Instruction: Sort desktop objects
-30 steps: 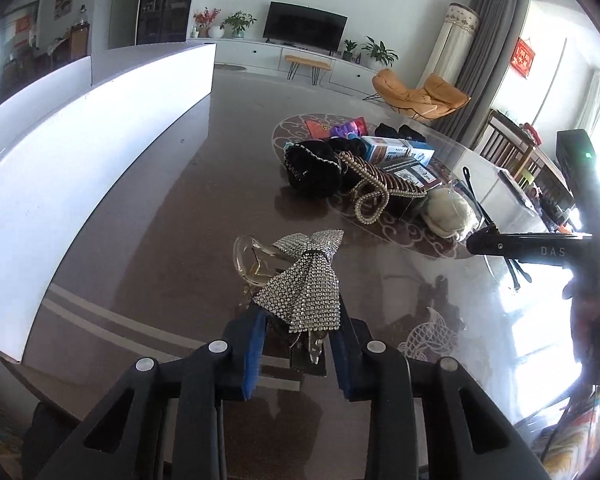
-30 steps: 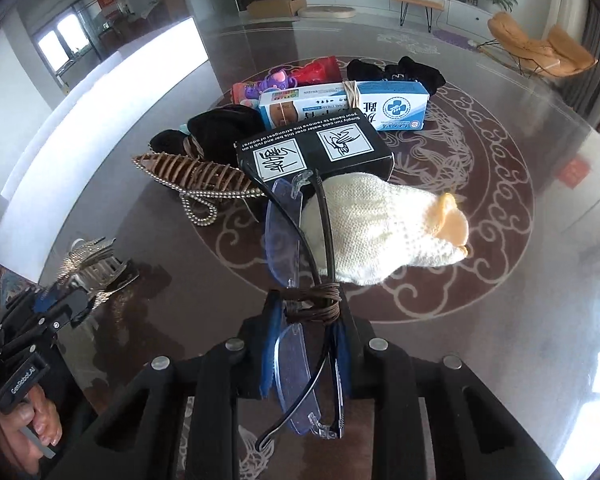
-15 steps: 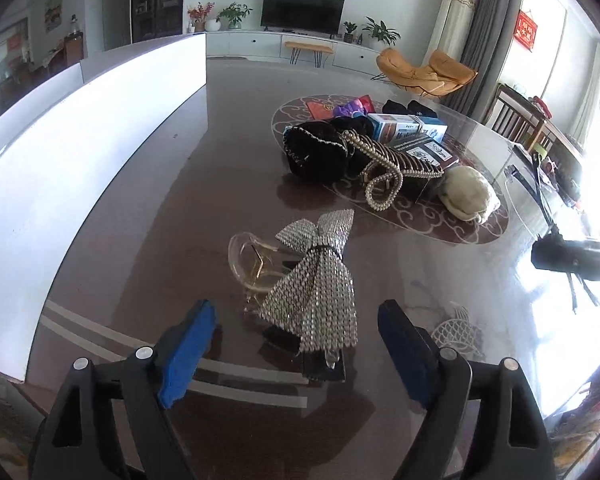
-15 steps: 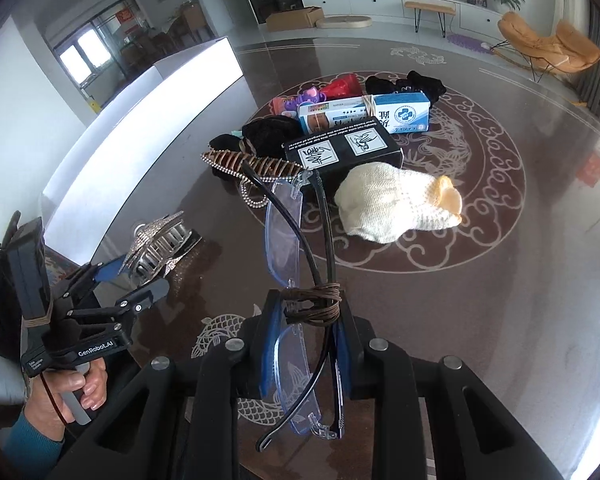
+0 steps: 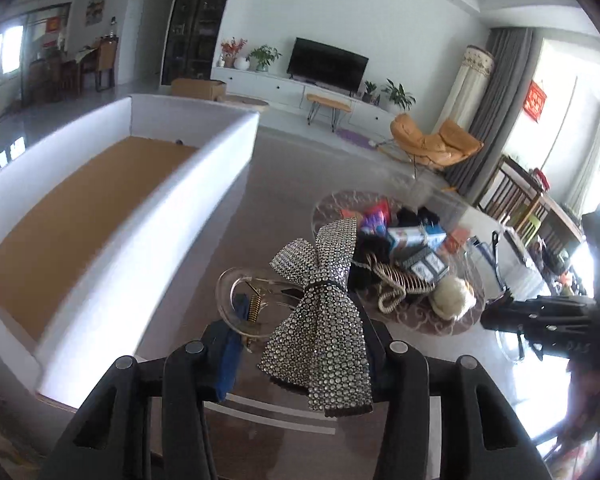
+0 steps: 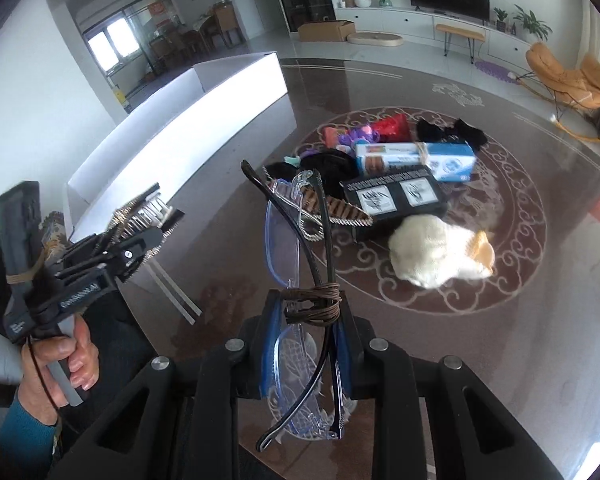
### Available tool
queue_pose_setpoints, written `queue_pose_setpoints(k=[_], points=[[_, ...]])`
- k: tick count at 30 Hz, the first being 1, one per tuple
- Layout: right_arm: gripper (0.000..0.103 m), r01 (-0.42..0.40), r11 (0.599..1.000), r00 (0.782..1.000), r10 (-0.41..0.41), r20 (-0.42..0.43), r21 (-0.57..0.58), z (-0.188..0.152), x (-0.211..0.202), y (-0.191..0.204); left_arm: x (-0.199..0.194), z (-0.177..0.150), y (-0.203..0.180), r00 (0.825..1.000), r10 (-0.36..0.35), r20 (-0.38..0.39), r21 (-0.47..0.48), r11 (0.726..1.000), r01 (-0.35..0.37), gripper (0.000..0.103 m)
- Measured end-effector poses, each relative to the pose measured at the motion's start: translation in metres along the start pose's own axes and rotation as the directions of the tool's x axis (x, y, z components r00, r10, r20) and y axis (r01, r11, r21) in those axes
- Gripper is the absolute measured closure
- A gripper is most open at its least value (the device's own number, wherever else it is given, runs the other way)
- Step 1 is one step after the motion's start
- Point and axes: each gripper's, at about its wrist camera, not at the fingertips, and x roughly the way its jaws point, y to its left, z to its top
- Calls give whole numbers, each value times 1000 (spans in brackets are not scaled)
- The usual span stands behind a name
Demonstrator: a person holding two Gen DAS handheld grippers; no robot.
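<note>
Bare counter (image 6: 500, 360) spreads around the central pile; left tool (image 5: 300, 354) pinches the rhinestone bow clip (image 5: 320, 320) beside the white box's (image 5: 148, 240) edge, right tool (image 6: 305, 354) pinches the glasses (image 6: 288, 240).

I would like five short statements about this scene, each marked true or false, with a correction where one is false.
1. The left gripper is shut on the bow clip. True.
2. The right gripper is open and holds nothing. False: it is shut on the glasses.
3. A brown cord is wound around the folded glasses. True.
4. The white box is full of sorted items. False: its brown bottom is almost bare.
5. The knit glove lies inside the white box. False: it lies on the table beside the black box.
</note>
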Motion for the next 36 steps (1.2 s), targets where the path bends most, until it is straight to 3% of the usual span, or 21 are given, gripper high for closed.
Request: queue_pose_setpoints(k=[2, 4, 8, 12, 17, 18, 19, 20, 22, 24, 28, 30, 32, 34, 35, 36], points=[[77, -36, 998, 999, 37, 16, -60, 30, 6, 31, -23, 27, 34, 998, 49, 41, -43, 998, -47, 55], [77, -78, 988, 996, 84, 38, -135, 63, 14, 72, -36, 48, 72, 987, 146, 60, -74, 987, -142, 55], [77, -162, 950, 981, 185, 65, -268, 129, 43, 170, -35, 69, 157, 964, 265, -6, -195, 945, -261, 55], [77, -246, 916, 964, 266, 23, -316, 180, 94, 252, -18, 75, 197, 945, 318, -77, -209, 922, -327, 55], [75, -233, 922, 973, 221, -73, -308, 201, 168, 299, 15, 73, 215, 932, 321, -166, -190, 918, -349, 54], [72, -230, 926, 973, 213, -89, -299, 202, 179, 301, 21, 72, 217, 925, 332, -186, -189, 911, -366, 54], [63, -235, 929, 971, 212, -111, -286, 201, 188, 302, 25, 71, 220, 918, 341, -202, -190, 906, -378, 52], [58, -227, 936, 972, 200, -122, -269, 201, 195, 300, 28, 69, 223, 917, 339, -212, -197, 904, -380, 45], [39, -213, 949, 975, 189, -120, -234, 202, 201, 291, 28, 65, 226, 919, 335, -207, -227, 897, -378, 27], [26, -214, 955, 976, 201, -83, -204, 202, 195, 278, 18, 61, 223, 925, 343, -163, -247, 894, -375, 24], [21, -205, 958, 975, 218, 43, -200, 191, 157, 245, -8, 59, 182, 945, 322, -58, -222, 919, -326, 24], [15, -172, 962, 973, 199, 115, -212, 172, 128, 221, -19, 58, 142, 966, 259, -9, -181, 950, -256, 22], [13, -114, 968, 969, 159, 190, -225, 142, 98, 190, -23, 50, 97, 987, 159, 22, -133, 979, -155, 7], [7, -13, 973, 957, 79, 280, -231, 101, 68, 153, -20, 35, 53, 997, 72, 36, -73, 995, -69, 0], [0, 53, 973, 947, 23, 320, -227, 79, 56, 132, -13, 25, 32, 999, 37, 26, -44, 998, -36, 0], [0, 129, 969, 933, -47, 357, -209, 55, 46, 109, -1, 14, 14, 1000, 6, -4, -20, 1000, -6, 0]])
